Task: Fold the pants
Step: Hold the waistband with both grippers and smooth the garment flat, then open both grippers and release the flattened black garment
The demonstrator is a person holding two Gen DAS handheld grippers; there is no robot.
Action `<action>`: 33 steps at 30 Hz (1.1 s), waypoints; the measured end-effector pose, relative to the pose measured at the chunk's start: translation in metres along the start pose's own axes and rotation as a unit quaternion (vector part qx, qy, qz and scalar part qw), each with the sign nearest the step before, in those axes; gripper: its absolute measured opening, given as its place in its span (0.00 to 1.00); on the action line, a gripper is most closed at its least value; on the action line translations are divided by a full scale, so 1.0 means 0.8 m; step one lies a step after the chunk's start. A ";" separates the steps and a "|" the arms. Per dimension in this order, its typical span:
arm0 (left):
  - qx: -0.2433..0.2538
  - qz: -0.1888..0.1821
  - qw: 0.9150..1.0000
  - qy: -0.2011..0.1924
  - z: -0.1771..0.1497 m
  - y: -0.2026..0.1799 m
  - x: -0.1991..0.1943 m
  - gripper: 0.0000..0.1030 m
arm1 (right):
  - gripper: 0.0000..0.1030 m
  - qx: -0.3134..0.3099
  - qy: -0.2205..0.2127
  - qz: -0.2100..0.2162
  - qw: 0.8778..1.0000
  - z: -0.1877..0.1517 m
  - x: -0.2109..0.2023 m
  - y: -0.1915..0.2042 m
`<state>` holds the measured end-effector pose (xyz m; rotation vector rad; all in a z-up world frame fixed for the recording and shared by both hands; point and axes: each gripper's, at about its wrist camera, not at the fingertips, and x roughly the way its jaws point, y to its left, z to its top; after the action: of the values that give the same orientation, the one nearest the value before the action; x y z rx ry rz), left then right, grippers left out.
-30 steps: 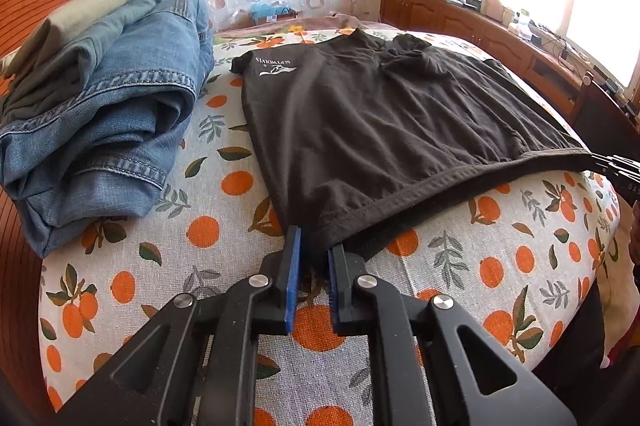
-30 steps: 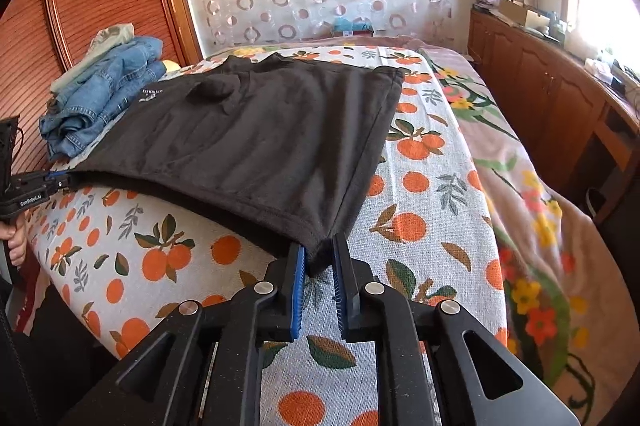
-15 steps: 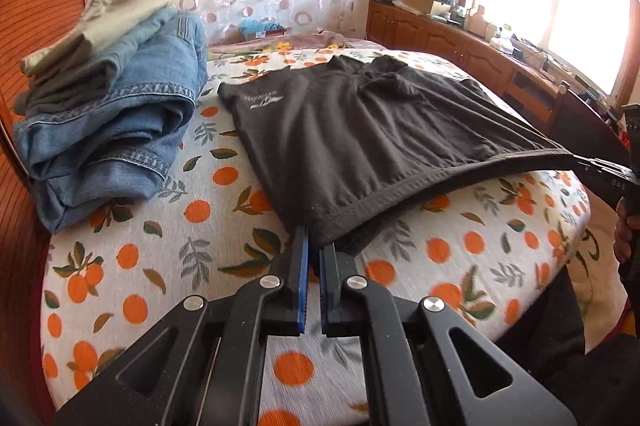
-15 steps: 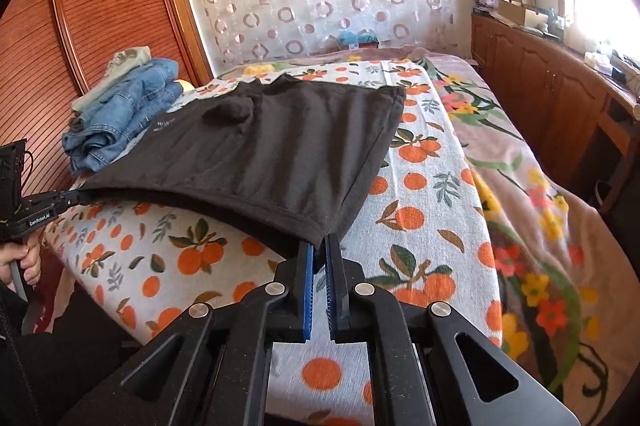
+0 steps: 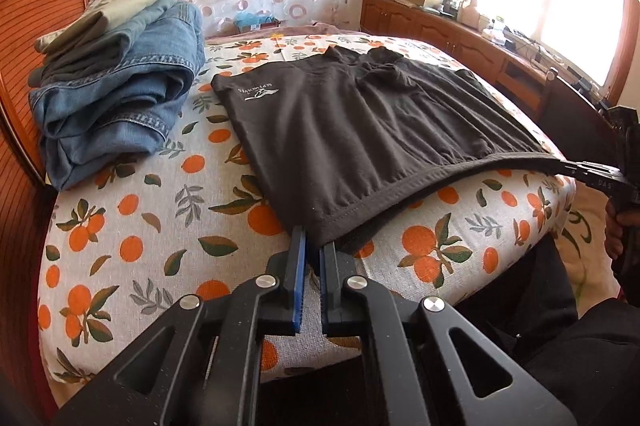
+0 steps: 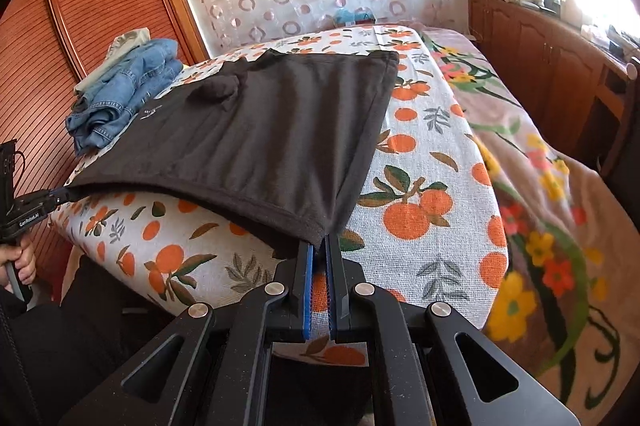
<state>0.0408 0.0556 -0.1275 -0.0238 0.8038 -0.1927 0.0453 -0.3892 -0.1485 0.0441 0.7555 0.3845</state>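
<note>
Dark brown pants (image 5: 360,129) (image 6: 272,133) lie spread on the orange-print bed cover, with a small white logo near the far left corner. My left gripper (image 5: 313,246) is shut on the near left corner of their hem. At the near right corner, my right gripper (image 6: 319,244) is shut on the fabric as well. The hem is stretched taut between the two and lifted slightly off the bed edge. Each gripper shows at the side of the other's view: the right gripper (image 5: 576,167), the left gripper (image 6: 60,199).
A stack of folded jeans (image 5: 116,97) (image 6: 120,93) with a pale garment on top sits at the bed's far left, by a wooden wardrobe (image 6: 92,25). A floral blanket (image 6: 540,185) covers the right side. Wooden cabinets (image 5: 460,33) line the window wall. The person's dark-clothed legs (image 5: 540,306) are at the bed's near edge.
Both grippers closed on the hem corners and drew back toward the near bed edge, pulling the pants along and tightening the hem.
</note>
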 end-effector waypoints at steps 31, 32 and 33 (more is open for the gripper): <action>0.009 0.013 1.000 -0.018 0.056 0.016 0.037 0.57 | 0.32 -0.007 -0.062 -0.016 0.998 0.018 -0.030 0.003; 0.008 0.013 1.000 -0.013 0.059 0.017 0.044 0.57 | 0.32 -0.007 -0.058 -0.017 0.998 0.016 -0.024 0.004; 0.009 0.015 1.000 -0.008 0.061 0.017 0.052 0.57 | 0.32 -0.008 -0.053 -0.017 0.998 0.015 -0.018 0.005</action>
<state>0.1061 0.0589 -0.1249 0.0025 0.7852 -0.1711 0.0424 -0.3894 -0.1294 0.0369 0.6470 0.3522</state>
